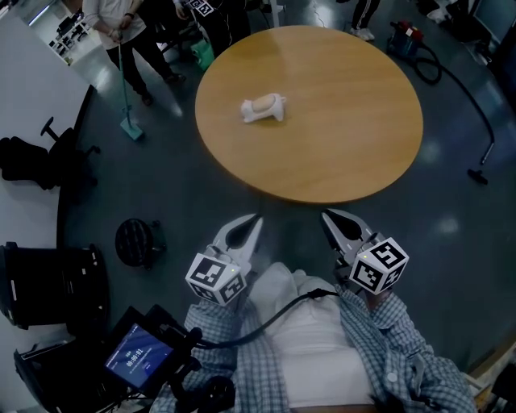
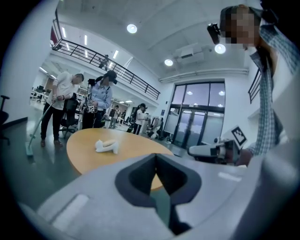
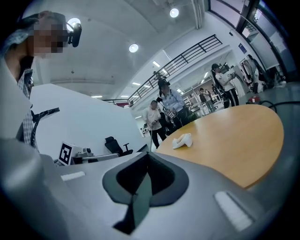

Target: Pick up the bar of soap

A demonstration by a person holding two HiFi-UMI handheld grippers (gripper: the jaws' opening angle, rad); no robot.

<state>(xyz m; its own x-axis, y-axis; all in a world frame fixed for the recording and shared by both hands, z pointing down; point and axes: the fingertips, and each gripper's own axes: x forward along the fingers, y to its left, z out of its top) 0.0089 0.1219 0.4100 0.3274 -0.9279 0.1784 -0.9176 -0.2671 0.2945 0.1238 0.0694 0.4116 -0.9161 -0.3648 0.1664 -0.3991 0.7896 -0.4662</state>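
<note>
Pale wood and round, the worktop fills the upper middle of my head view. The beige bar of soap lies on a white soap dish left of the worktop's centre, well apart from both grippers. My left gripper and right gripper hang side by side over the dark floor, just short of the worktop's near edge, tips pointing toward it. In the left gripper view the jaws are pressed together with nothing between them. The right gripper view shows the same: jaws closed and empty. Off the worktop's far left side, a person holds a long-handled mop to the floor.
</note>
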